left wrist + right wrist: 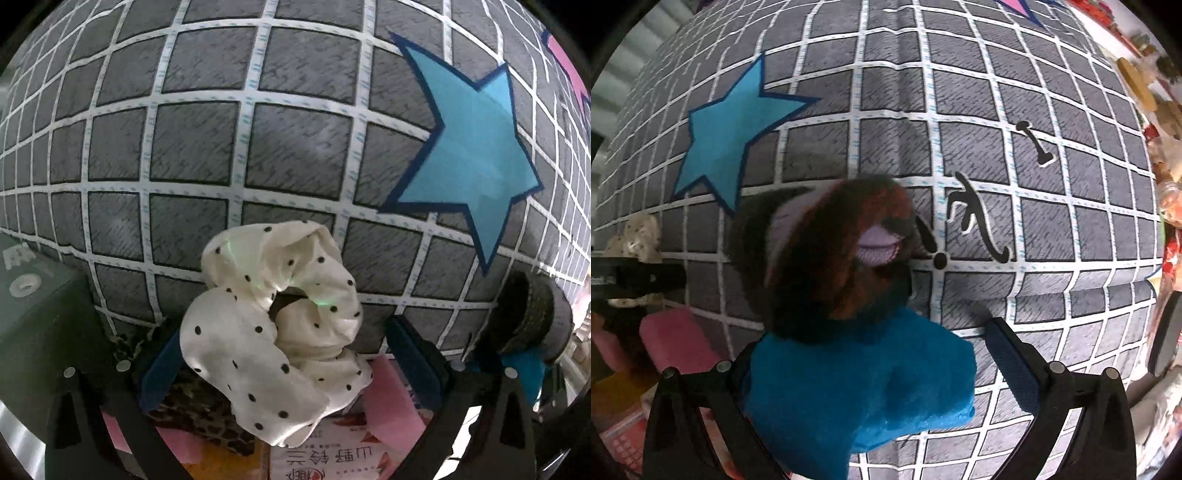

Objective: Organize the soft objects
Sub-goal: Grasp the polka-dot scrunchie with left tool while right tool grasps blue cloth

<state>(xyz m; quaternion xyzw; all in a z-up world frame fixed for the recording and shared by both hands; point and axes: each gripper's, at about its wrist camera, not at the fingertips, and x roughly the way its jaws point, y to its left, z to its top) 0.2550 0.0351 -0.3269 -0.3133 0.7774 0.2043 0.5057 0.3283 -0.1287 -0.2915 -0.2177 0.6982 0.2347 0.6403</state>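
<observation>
**Scrunchie and plush toy held over the grid cloth**

Scrunchie (273, 332), cream satin with black dots, crumpled and ruffled, sits between my left gripper's (288, 354) jaws; they stand wide, and I cannot tell whether they grip it. My right gripper (871, 365) has wide jaws too, with a fuzzy plush toy (846, 325), blue body and brown head, between them; grip unclear. Beyond both spreads a grey cloth (288, 147) with white grid lines and a blue star (476, 147). Near left lies a pink soft block (676, 339). Clutter lines the far right edge.
</observation>
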